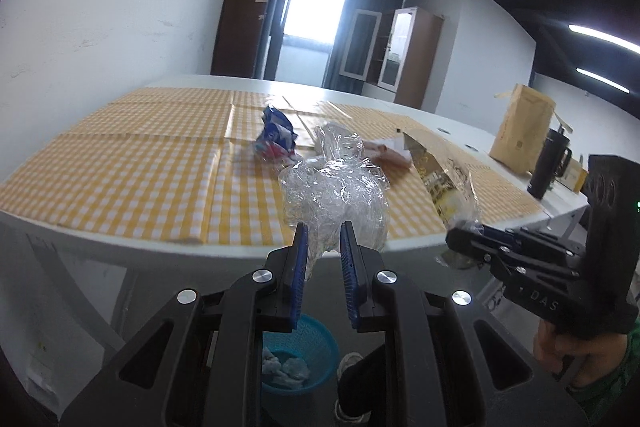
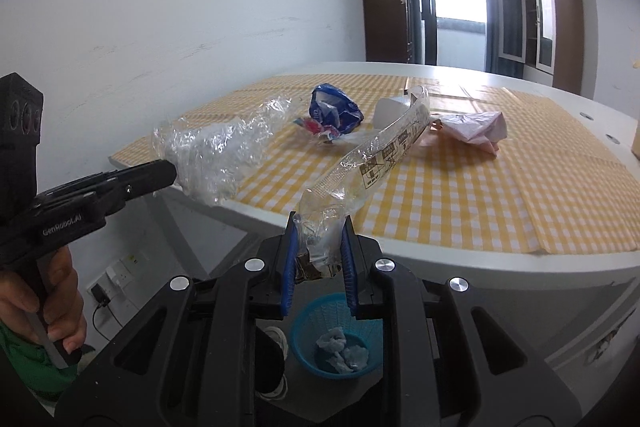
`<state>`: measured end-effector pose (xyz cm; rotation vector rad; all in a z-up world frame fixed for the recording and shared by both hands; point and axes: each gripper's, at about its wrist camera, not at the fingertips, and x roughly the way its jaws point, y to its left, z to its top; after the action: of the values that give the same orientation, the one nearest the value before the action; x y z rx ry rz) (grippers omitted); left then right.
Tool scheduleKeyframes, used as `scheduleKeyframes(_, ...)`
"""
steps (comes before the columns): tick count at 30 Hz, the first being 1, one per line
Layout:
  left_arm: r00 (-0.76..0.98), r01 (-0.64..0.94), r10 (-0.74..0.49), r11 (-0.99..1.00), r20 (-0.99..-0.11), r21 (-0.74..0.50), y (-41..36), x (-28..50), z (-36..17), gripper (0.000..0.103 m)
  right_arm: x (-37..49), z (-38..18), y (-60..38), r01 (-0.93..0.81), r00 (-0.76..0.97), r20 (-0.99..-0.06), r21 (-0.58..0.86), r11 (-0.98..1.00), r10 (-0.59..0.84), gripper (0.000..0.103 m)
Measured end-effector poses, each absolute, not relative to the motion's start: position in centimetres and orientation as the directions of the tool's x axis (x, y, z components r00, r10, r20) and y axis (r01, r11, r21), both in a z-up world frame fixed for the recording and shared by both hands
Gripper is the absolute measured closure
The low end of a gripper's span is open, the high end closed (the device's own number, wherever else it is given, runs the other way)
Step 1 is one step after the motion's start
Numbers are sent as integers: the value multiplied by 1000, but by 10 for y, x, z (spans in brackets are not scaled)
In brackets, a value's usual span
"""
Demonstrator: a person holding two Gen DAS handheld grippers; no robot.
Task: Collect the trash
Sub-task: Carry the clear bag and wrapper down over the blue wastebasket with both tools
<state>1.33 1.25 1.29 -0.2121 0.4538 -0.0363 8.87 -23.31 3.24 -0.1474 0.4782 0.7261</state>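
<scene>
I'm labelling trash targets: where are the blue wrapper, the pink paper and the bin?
blue wrapper (image 2: 336, 107), right wrist view, crumpled blue top.
pink paper (image 2: 476, 129), right wrist view, middle of the crumple.
bin (image 2: 306, 327), right wrist view, left inner wall.

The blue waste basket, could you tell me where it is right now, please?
The blue waste basket stands on the floor below the table's near edge, seen in both wrist views beneath each gripper's fingers, with crumpled tissues inside.
</scene>
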Motion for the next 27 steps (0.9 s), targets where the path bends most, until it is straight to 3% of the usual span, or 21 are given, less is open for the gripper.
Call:
scheduleKeyframes(14, 860, 55, -150, 978, -488, -203, -4, -22, -12, 87, 50, 7, -254, -698, 597, -528, 30, 716, 604, 85)
scheduleKeyframes(18, 815, 108, -233, 961, -531, -254, -3, -31, -26, 87, 40, -2, -260, -721, 565, -542, 42, 691, 622, 85)
scheduleKeyframes(27, 742, 83, -229, 964, -630, -252, 5, -34, -72, 87, 29, -53, -276, -746, 449, -638, 117, 655, 625, 85)
